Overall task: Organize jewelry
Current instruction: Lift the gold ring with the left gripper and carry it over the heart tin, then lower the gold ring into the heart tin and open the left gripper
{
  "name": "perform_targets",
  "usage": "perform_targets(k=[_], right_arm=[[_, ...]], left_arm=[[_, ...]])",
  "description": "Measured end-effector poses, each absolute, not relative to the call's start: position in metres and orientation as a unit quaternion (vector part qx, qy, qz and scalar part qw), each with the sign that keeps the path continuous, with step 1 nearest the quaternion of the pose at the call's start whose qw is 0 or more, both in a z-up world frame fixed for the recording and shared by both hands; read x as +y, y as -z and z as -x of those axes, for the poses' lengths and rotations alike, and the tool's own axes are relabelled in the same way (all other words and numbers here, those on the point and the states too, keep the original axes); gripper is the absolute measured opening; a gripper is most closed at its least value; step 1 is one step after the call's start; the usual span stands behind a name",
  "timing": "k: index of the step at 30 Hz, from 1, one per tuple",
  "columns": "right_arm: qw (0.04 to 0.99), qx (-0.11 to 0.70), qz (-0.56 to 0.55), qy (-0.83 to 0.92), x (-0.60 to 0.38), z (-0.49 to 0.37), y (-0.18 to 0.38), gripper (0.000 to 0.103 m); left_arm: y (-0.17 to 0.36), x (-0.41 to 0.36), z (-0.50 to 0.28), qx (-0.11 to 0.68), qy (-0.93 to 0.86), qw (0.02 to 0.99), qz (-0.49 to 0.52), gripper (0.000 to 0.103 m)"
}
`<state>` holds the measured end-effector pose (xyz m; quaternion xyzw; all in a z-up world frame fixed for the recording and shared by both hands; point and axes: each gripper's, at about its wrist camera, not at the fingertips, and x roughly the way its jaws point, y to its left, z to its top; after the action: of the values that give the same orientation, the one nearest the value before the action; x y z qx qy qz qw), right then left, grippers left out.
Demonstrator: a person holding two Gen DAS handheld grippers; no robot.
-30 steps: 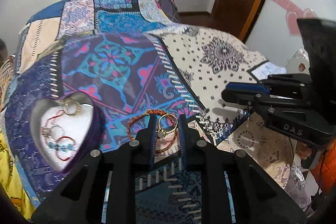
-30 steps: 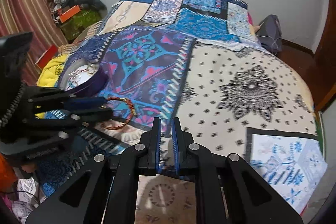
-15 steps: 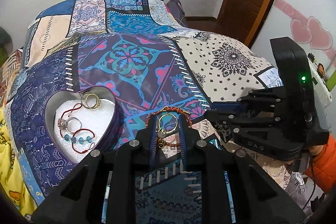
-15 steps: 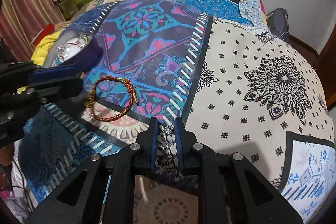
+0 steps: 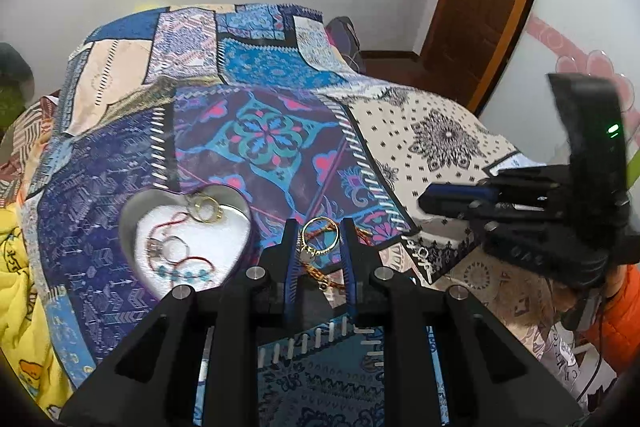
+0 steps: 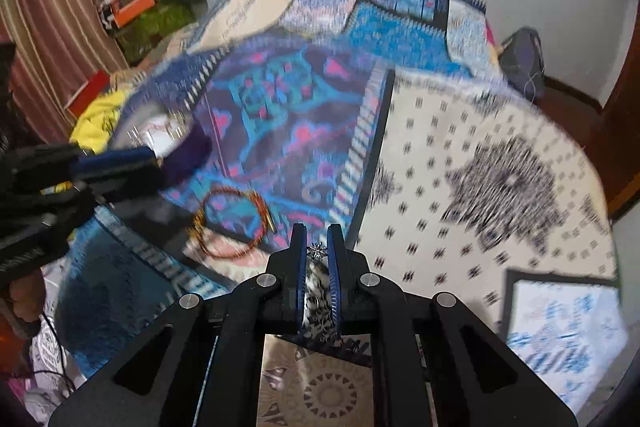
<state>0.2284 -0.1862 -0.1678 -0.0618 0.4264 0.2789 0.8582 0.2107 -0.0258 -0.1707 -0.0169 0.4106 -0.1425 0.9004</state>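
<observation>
- Heart box (image 5: 132, 227) on bed already holds several pieces.
- Left gripper (image 5: 319, 241) jaws clamp gold ring (image 5: 320, 235).
- Right gripper (image 6: 317, 251) jaws pinch small silver piece (image 6: 317, 251).
- Red bracelet (image 6: 230, 223) left on bedspread.

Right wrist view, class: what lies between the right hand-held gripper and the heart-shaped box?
The orange braided bracelet lies on the bedspread between the right hand-held gripper and the heart-shaped box, as the right wrist view shows.

The right gripper (image 6: 317, 251) pinches a small silver star-shaped trinket (image 6: 317, 251) above the patchwork bedspread (image 6: 460, 131), near an orange bracelet (image 6: 232, 223).
</observation>
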Motion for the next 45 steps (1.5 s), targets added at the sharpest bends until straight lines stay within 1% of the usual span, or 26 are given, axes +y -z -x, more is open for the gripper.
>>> perform_targets(k=[8, 16, 24, 31, 39, 45], right_arm=[[0.876, 0.371, 0.059, -0.302, -0.159, -0.224, 0.125, 0.009], [0.871, 0.351, 0.05, -0.339, -0.123, -0.222, 0.112, 0.009], [0.866, 0.337, 0.05, -0.366, -0.09, -0.222, 0.106, 0.009], [0.857, 0.346, 0.048, -0.379, -0.07, -0.232, 0.116, 0.009], [0.837, 0.387, 0.062, -0.383, -0.055, -0.241, 0.149, 0.009], [0.824, 0.41, 0.066, -0.386, -0.049, -0.242, 0.171, 0.009]], left_arm=[[0.146, 0.001, -0.201, 0.383, 0.116, 0.916, 0.029, 0.019], [0.123, 0.029, -0.189, 0.354, 0.084, 0.931, 0.031, 0.019], [0.114, 0.055, -0.185, 0.339, 0.055, 0.938, 0.036, 0.019], [0.125, 0.064, -0.191, 0.347, 0.051, 0.936, 0.033, 0.019], [0.157, 0.07, -0.21, 0.383, 0.063, 0.92, 0.05, 0.019], [0.17, 0.073, -0.221, 0.4, 0.08, 0.911, 0.067, 0.019]])
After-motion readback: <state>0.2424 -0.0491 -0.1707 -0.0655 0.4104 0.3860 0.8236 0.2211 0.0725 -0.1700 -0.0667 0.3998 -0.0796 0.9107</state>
